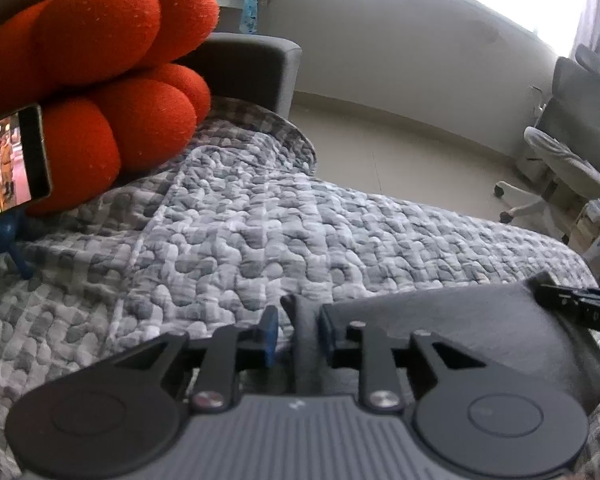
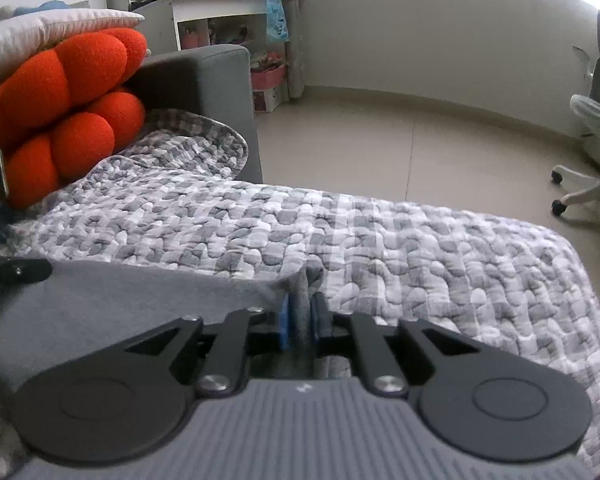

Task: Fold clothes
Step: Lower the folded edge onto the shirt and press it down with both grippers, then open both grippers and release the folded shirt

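Nearest the left wrist camera, the left gripper [image 1: 298,334] was clenched on a bunched fold of the grey garment [image 1: 460,320], which rose between its blue-padded fingers [image 1: 271,334]. The cloth ran from that pinch toward the right side of the view and spread flat over the quilted bed cover [image 1: 240,220]. The tip of the other tool entered at the right edge of this view, touching the garment's far corner.

In the right wrist view, the right gripper [image 2: 302,320] was likewise clenched on a gathered edge of the grey garment [image 2: 100,300], the fabric standing upright between its fingers [image 2: 285,326]. From there the cloth extended to the left, lying on the quilted bed cover [image 2: 420,248]. The garment therefore hung stretched between the two tools, low over the cover, at the near edge of the bed.

Beyond the garment, the grey-and-white pebble-patterned cover filled the middle ground. At the far left, a red knotted cushion [image 2: 60,108] rested against a grey upholstered headboard [image 2: 204,76]. A phone screen [image 1: 12,160] stood in front of the cushion.

Farther off, a pale floor [image 2: 380,140] led to a white desk [image 2: 220,4] and an office chair [image 1: 564,152] by the window.
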{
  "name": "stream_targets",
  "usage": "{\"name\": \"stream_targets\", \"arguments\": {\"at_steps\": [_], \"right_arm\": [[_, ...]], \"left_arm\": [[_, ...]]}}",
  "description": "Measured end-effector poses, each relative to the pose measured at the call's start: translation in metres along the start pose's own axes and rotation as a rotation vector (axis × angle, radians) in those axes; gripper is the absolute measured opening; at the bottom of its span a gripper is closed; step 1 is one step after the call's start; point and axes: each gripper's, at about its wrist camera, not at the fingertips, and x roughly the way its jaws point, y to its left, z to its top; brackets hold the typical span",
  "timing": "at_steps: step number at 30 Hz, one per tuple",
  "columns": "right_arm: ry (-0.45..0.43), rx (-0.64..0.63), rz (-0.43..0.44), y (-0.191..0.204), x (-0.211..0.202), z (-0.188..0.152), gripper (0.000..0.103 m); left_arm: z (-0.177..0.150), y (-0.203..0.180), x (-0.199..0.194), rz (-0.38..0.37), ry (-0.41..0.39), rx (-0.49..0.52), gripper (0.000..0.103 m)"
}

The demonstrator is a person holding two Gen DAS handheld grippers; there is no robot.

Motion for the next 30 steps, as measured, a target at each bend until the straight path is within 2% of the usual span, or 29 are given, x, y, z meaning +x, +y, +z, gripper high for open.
{"name": "stream_targets", "arguments": {"at_steps": [5, 10, 12, 17, 20, 23, 25, 30], "right_arm": [[-0.021, 0.053, -0.051, -0.010, -0.013, 0.007, 0.031], [-0.024, 0.117, -0.169, -0.023, -0.028, 0.009, 0.032], [-0.025, 0.103, -0.199, -0.020, -0.033, 0.007, 0.032], [-0.062, 0.154, -0.078, -0.015, -0.063, -0.002, 0.032], [-0.067, 0.128, 0.002, -0.002, -0.076, -0.009, 0.027], [-0.047, 0.045, 0.070, 0.023, -0.075, -0.017, 0.021], [-0.053, -0.036, 0.120, 0.041, -0.077, -0.021, 0.021], [-0.031, -0.140, 0.206, 0.069, -0.071, -0.029, 0.021]], "left_arm": [[0.007, 0.022, -0.018, 0.018, -0.034, -0.104, 0.034], [0.008, 0.041, -0.027, 0.058, -0.036, -0.204, 0.034], [0.006, 0.033, -0.036, 0.048, -0.050, -0.193, 0.034], [-0.007, -0.003, -0.065, -0.007, -0.107, -0.118, 0.034], [-0.019, -0.029, -0.074, -0.051, -0.120, -0.050, 0.034], [-0.029, -0.046, -0.071, -0.076, -0.098, -0.036, 0.034], [-0.035, -0.052, -0.064, -0.075, -0.067, -0.031, 0.034], [-0.044, -0.058, -0.045, -0.007, 0.035, 0.000, 0.031]]}}
